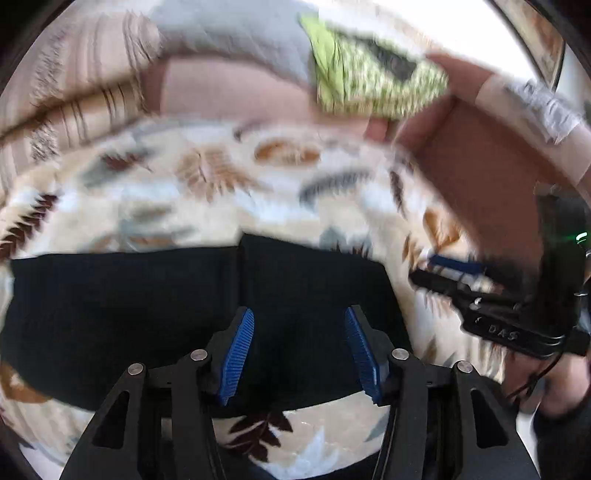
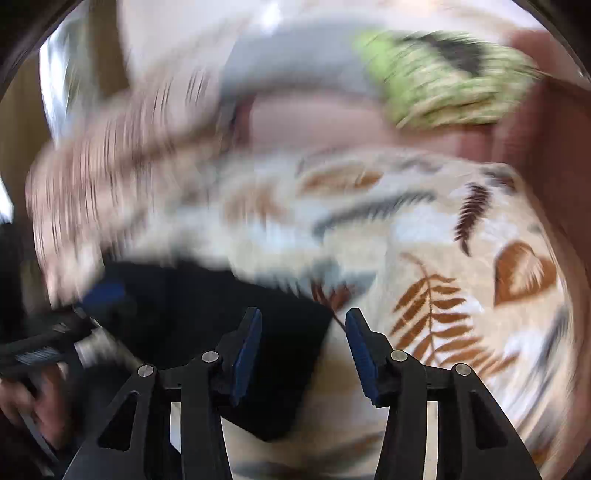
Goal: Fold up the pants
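One pair of black pants (image 1: pixel 147 314), folded into a flat dark block, lying on a leaf-print bedspread (image 1: pixel 207 177). Two tongs in play. Left tongs (image 1: pixel 299 354) hang over the near right part of the pants, blue pads about half apart, nothing between them, not gripping the cloth. Right tongs (image 2: pixel 303 358) sit over the right edge of the pants in the right wrist view: left pad above black fabric, right pad above bare bedspread, jaws part open, nothing pinched. In the left wrist view the right tongs (image 1: pixel 454 271) show at the right, just off the pants' right edge; heavily blurred. In the right wrist view the left tongs (image 2: pixel 99 295) come in from the left over the pants, with a hand (image 2: pixel 33 402) behind them; also blurred.

Far side: one striped pillow (image 1: pixel 74 96) at far left, one grey pillow (image 1: pixel 236 33) in the middle, one green patterned cloth item (image 1: pixel 369 77) at far right; what it is I cannot tell. One brown headboard or bed side (image 1: pixel 480 173) at right.

Edges: pants' far edge runs straight left to right, with a step near the middle; the near edge is straight too. Open bedspread beyond the far edge, to the right of the pants, and a narrow strip near.
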Demonstrator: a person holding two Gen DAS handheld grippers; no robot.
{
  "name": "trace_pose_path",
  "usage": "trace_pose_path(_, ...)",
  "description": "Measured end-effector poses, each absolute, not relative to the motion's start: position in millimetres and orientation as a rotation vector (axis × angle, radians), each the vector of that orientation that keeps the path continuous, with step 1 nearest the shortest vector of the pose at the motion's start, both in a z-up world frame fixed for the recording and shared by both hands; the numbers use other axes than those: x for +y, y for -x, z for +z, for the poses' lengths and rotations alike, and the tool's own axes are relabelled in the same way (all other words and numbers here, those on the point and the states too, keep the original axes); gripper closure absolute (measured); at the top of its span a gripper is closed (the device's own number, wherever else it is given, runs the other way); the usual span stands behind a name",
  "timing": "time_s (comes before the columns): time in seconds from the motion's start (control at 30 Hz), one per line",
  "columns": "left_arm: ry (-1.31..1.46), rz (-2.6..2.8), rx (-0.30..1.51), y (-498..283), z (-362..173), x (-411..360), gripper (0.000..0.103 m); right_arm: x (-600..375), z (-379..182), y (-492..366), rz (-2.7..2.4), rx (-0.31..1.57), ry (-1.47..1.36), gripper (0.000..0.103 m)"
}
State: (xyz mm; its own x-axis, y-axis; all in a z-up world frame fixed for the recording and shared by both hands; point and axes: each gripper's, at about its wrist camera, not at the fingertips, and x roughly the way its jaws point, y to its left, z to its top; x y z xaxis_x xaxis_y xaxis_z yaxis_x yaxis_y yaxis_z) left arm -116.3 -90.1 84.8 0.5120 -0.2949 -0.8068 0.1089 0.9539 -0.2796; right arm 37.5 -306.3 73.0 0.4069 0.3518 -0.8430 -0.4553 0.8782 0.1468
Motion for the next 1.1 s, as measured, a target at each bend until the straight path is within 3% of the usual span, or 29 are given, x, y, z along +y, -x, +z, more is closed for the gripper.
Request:
trace_pose_path(0.07, 0.214, -0.154, 1.200, 96.8, 53.5, -86.9, 0.054, -297.4, 63.3, -46.1, 0.641, 1.059, 0.147, 0.060)
trace_pose_path(0.13, 0.297, -0.170, 1.159, 95.9, 59.2, -77.5, 0.048, -292.4, 52.0, -54.1, 0.760, 1.065, 0.156, 0.064)
trace_pose_path(0.3, 0.385, -0.212, 1.126, 95.7, 64.7, -63.5, 0.051, -279.7, -0.1, -73.1, 0.840, 1.155, 0.220, 0.060)
trace_pose_path(0.47, 0.486, -0.332, 0.945, 81.1, 102.9, -53.6, 0.050, -277.0, 16.4, -57.3, 0.841, 1.094, 0.288, 0.059)
trace_pose_path(0.63, 0.492, -0.280, 1.129, 23.0, 68.4, -69.1, 0.050, -291.1, 52.2, -28.7, 0.922, 1.030, 0.302, 0.060)
trace_pose_path(0.73, 0.434, -0.193, 1.166, 10.9, 38.0, -71.1, 0.067, -279.1, 24.7, -13.5, 0.990, 1.153, 0.412, 0.058)
trace_pose_path(0.97, 0.351, -0.198, 1.106, 15.6, 42.1, -88.9, 0.062, -282.4, 25.7, -23.3, 0.959, 1.195, 0.319, 0.057)
trace_pose_path(1.1, 0.413, -0.221, 1.010, 45.8, 63.4, -71.0, 0.059, -292.1, 52.4, -20.1, 0.871, 1.185, 0.123, 0.055)
